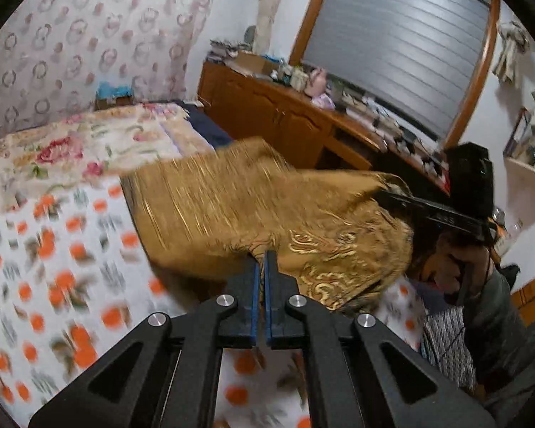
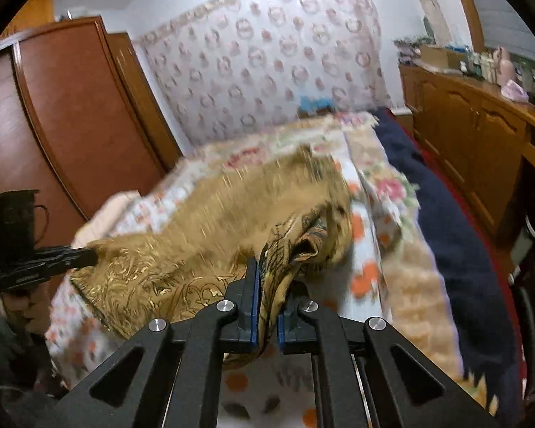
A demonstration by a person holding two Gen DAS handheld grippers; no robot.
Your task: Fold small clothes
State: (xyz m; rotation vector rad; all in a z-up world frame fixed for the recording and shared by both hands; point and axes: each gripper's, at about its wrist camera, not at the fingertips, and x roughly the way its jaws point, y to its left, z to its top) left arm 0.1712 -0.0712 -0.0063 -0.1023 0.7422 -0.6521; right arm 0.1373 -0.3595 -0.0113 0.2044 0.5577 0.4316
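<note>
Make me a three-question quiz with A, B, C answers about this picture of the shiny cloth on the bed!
1. Where is the wooden cabinet, seen from the right wrist?
A. right of the bed
B. left of the bed
C. on the bed

2. What colour is the cloth?
A. blue
B. gold-brown
C. white

3. How is the right gripper?
A. wide open
B. shut on nothing
C. shut on the cloth

Answers:
1 A: the cabinet lines the wall past the bed's right edge.
2 B: the fabric is gold-brown with shiny patterns.
3 C: cloth is pinched between its blue pads, and the left gripper clamps another edge.
</note>
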